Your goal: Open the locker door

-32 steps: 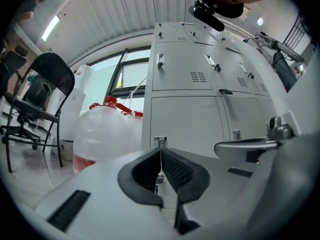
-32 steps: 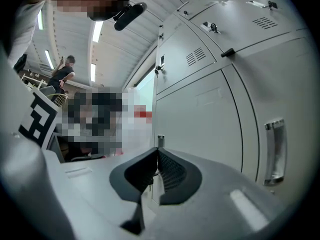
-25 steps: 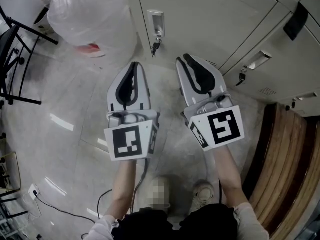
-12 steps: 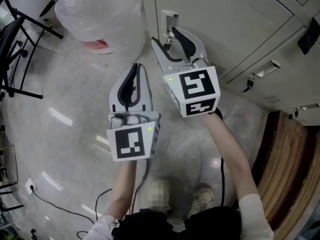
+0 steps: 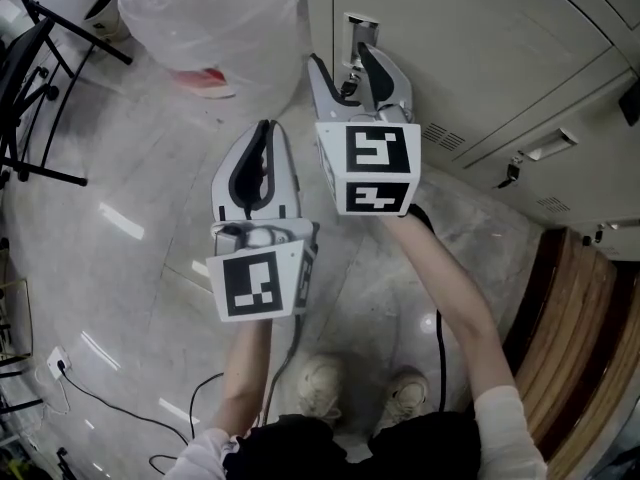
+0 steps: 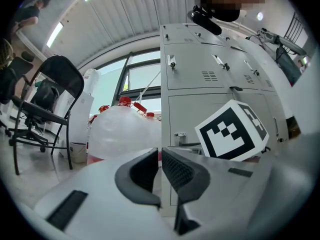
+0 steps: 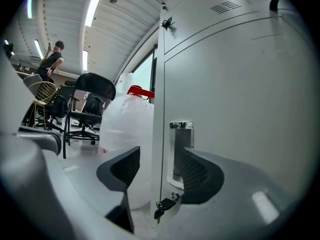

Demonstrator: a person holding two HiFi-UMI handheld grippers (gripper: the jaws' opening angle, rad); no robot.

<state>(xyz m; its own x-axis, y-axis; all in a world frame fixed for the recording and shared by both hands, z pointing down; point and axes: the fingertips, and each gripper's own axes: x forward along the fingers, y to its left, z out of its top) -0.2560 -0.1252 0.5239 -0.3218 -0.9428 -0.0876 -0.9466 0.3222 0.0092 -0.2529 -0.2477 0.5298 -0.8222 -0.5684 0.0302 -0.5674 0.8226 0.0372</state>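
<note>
The grey locker door (image 5: pixel 450 28) (image 7: pixel 240 84) stands closed, with a metal recessed handle (image 5: pixel 358 30) (image 7: pixel 181 149) near its left edge and a key (image 7: pixel 164 206) hanging in the lock below it. My right gripper (image 5: pixel 342 63) (image 7: pixel 157 166) points level at that edge. Its jaws have just been opening and stand wide, one on each side of the door's edge and handle, with no pad pressing on anything. My left gripper (image 5: pixel 265 130) (image 6: pixel 160 171) is shut and empty, lower and to the left, short of the locker.
A big clear plastic bag (image 5: pixel 215 18) (image 7: pixel 127 144) stands on the floor just left of the locker. Black office chairs (image 5: pixel 30 88) (image 7: pixel 92 109) are further left. More locker doors with handles (image 5: pixel 545 148) run to the right, beside a wooden bench (image 5: pixel 570 348). A cable (image 5: pixel 120 408) lies on the floor.
My right gripper has moved up and left to the locker handle and its jaws have spread from nearly shut to wide. The left gripper has hardly shifted and stays shut.
</note>
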